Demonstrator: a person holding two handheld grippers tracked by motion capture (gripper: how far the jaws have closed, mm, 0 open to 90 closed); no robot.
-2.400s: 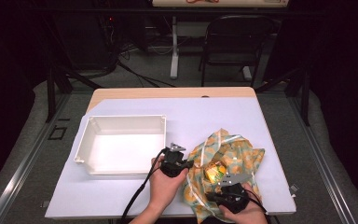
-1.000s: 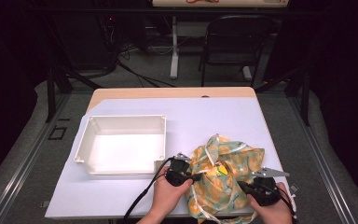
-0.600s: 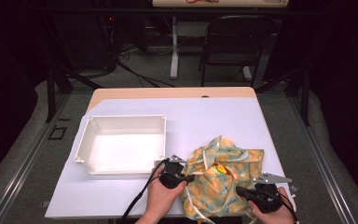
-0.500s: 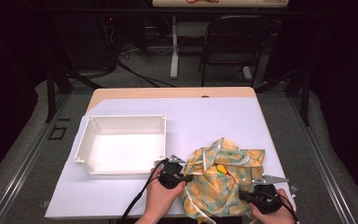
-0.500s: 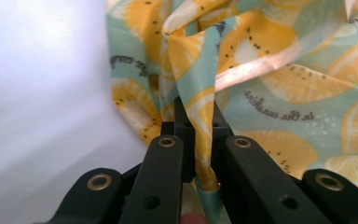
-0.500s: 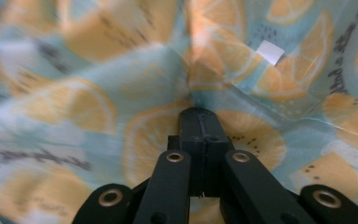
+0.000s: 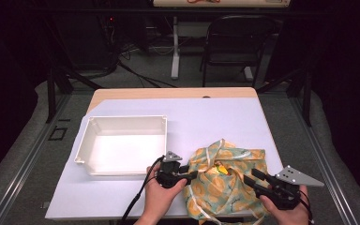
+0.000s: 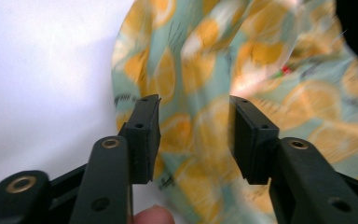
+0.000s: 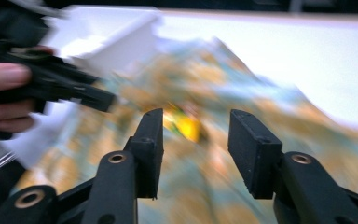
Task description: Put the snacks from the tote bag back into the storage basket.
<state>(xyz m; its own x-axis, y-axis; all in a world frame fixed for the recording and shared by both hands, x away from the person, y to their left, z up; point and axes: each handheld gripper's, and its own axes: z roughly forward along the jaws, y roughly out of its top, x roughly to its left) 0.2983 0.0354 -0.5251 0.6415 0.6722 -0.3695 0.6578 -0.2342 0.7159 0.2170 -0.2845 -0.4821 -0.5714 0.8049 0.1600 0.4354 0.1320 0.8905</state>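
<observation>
Lemon-print cloth bag (image 7: pixel 226 180) lay crumpled at the near right of the table (image 7: pixel 206 112), right of the white bin (image 7: pixel 122 149). Left gripper (image 8: pixel 195 133) was released at its left edge, jaws apart with fabric between them; right gripper (image 9: pixel 195 140) hung released over the right side. Best bet: close on a rim fold each, then spread the mouth evenly.

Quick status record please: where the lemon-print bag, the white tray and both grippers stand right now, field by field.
bag: lemon-print fabric bag, crumpled on the table at its near right
bag contents: something yellow at the opening, unclear
tray: white tray, left of bag, apart from it
left gripper: open, fingers over the bag's left edge
right gripper: open, aimed at the bag
</observation>
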